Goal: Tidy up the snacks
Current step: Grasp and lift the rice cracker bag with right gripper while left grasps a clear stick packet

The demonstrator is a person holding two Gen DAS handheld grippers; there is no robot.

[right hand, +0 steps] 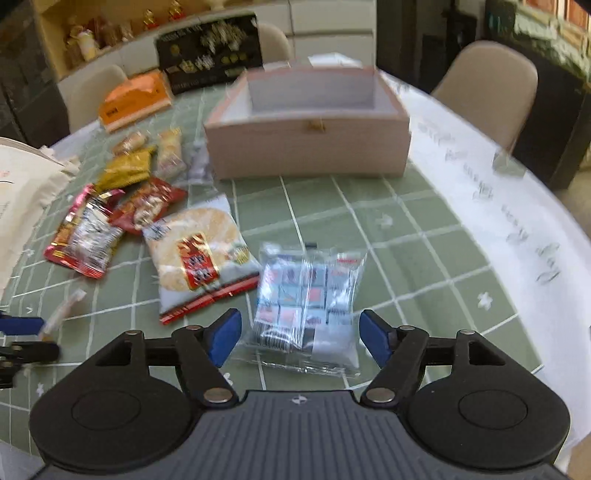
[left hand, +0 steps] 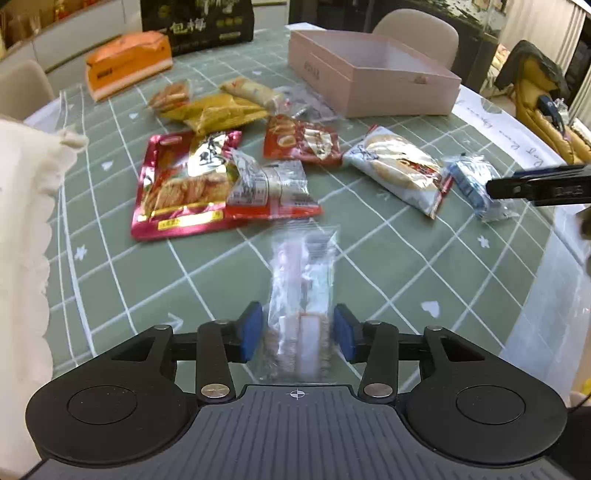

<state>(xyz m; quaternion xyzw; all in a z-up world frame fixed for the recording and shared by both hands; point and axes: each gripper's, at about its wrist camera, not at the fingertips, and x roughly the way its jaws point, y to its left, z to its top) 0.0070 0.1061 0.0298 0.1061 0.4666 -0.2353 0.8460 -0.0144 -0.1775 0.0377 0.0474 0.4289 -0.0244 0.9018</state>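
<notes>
Both grippers wide: left gripper (left hand: 298, 334) straddles clear pkt (left hand: 301, 295); right gripper (right hand: 301, 334) straddles blue pkt (right hand: 308, 295).

A home dining room: round table (right hand: 424, 221) with checked cloth, padded chairs (right hand: 487, 77), ornament shelves (right hand: 110, 26).

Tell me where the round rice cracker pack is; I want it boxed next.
The rice cracker pack lies on the green tablecloth, left of centre in the right wrist view, between the red snack pack and the clear packet.
</notes>
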